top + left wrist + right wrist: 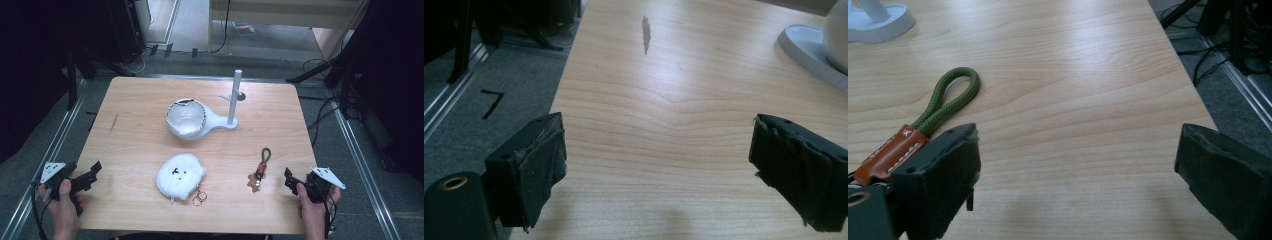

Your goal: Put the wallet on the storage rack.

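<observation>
A white fluffy pouch [180, 175] with a small face lies at the front middle of the wooden table [135, 105], with metal rings [199, 198] at its lower right. To its right lies a keychain [260, 170] with a green cord loop [950, 97], a brown leather tab [893, 152] and a small charm. My left gripper [90, 176] [659, 135] stands open over the table's front left edge, with bare wood between its jaws. At the front right, my right gripper [291, 181] [1080, 140] is open just right of the keychain, holding nothing.
A white bowl [186, 117] sits mid-table on a white stand base [220, 122] [809, 45] [878, 22] with an upright post [234, 97]. A dark mark [645, 34] stains the wood at the left. Cables and black stands surround the table on the floor.
</observation>
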Motion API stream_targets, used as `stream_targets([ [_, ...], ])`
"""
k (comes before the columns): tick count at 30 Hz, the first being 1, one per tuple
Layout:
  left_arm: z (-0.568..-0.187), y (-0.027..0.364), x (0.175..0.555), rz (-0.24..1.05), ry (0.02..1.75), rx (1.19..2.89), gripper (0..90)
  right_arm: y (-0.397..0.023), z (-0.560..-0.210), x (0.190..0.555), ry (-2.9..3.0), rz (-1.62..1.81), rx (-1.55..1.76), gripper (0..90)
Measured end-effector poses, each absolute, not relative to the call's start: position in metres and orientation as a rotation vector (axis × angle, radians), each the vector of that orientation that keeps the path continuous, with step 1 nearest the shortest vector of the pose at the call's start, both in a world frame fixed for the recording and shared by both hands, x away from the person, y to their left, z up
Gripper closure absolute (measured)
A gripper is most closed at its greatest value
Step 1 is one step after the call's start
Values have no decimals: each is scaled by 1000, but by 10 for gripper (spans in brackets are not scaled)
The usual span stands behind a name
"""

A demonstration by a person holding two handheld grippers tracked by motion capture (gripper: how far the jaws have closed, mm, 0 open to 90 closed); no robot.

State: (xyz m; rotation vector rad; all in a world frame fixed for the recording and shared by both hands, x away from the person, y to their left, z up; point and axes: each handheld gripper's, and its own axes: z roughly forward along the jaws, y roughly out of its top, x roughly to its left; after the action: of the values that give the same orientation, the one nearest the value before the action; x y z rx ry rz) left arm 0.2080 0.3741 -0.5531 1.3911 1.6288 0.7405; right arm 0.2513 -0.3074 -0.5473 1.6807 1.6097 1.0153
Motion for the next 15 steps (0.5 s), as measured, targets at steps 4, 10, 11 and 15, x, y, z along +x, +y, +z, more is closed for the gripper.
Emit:
stream_targets([
  [4, -553, 372, 211, 741, 1622, 1446, 90, -305, -545, 251, 1616, 996, 1663, 59],
  [10, -553, 370, 210, 724, 1619, 1464, 90, -293, -531, 251, 1651, 899, 1592, 65],
  [11, -553, 368, 210, 733, 1617, 1485, 90, -292, -528, 250, 1662, 911, 1577, 71],
  [15, -553, 366, 211, 739, 1612, 1506, 90, -287, -518, 244, 1705, 924, 1522, 176],
])
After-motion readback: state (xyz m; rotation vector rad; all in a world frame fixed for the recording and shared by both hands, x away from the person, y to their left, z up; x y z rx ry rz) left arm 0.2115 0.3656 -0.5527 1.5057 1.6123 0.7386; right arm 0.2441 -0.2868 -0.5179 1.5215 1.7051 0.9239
